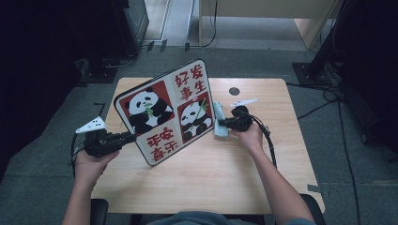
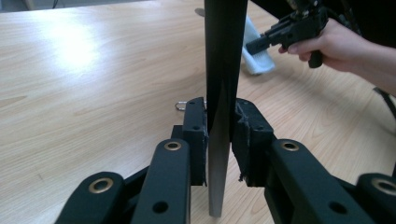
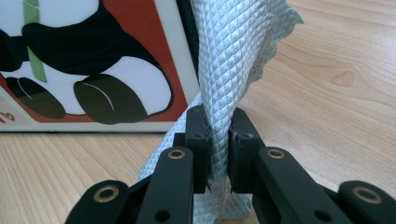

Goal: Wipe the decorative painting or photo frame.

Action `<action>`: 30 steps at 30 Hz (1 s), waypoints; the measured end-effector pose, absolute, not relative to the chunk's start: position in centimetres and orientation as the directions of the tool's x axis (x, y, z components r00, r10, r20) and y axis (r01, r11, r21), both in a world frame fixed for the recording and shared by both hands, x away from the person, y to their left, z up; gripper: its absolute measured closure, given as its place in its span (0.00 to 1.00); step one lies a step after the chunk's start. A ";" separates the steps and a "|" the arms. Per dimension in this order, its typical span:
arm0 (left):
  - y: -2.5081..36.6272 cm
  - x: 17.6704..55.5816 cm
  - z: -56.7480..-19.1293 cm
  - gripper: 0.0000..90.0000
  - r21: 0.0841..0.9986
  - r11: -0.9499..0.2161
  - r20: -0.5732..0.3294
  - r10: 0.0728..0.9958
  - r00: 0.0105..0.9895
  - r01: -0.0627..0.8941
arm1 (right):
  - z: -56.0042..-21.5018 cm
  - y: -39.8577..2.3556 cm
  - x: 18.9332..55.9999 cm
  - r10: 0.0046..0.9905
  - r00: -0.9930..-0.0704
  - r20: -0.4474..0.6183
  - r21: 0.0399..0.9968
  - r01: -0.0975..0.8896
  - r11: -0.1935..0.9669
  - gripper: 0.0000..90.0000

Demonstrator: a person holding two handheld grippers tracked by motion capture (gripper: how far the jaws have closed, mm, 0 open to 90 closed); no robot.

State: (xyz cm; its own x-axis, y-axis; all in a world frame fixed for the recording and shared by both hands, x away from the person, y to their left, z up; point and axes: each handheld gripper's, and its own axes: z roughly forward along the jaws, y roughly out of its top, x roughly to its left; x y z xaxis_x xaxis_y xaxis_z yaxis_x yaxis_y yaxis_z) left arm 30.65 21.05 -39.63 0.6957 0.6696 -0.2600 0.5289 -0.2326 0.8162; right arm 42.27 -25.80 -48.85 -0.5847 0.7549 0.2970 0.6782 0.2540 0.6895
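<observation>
Near the surface's far left corner, the panda picture board (image 1: pixel 166 112) stands tilted on edge, its left rim clamped in the left claw (image 2: pixel 220 140). Right claw (image 3: pixel 217 144) pinches a grey cloth (image 3: pixel 233 56) against the board's right edge. Wiping step in hand; next, judged: draw cloth across the printed face.

Grey carpet (image 1: pixel 328 140), wood table (image 1: pixel 263 178)

Tilted panda board (image 1: pixel 166 112), pale cloth (image 1: pixel 219 123) beside.
</observation>
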 end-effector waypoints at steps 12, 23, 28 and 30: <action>21.5 30.6 -39.5 0.69 0.808 -0.245 -0.258 0.672 0.695 0.536 | -47.7 -28.3 42.0 0.792 -0.539 0.286 0.723 0.664 0.191 0.90; 22.5 30.7 -40.1 0.57 0.800 -0.256 -0.260 0.668 0.697 0.543 | -47.2 -30.8 41.3 0.825 -0.504 0.256 0.736 0.655 0.172 0.90; 22.8 30.7 -40.4 0.56 0.794 -0.270 -0.255 0.664 0.702 0.544 | -47.1 -32.1 40.9 0.838 -0.487 0.247 0.732 0.661 0.168 0.90; 22.9 30.7 -40.5 0.55 0.792 -0.277 -0.253 0.662 0.705 0.544 | -47.1 -32.6 40.7 0.842 -0.478 0.251 0.730 0.665 0.160 0.90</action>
State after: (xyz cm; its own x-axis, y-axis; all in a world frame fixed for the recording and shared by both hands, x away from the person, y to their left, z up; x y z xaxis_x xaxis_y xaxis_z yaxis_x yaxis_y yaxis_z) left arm 30.74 22.86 -40.54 0.7054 0.6622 -0.2529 0.5439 -0.2768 0.7922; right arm 40.72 -32.63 -47.07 -0.4784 0.8415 0.2509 0.6646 0.1602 0.7299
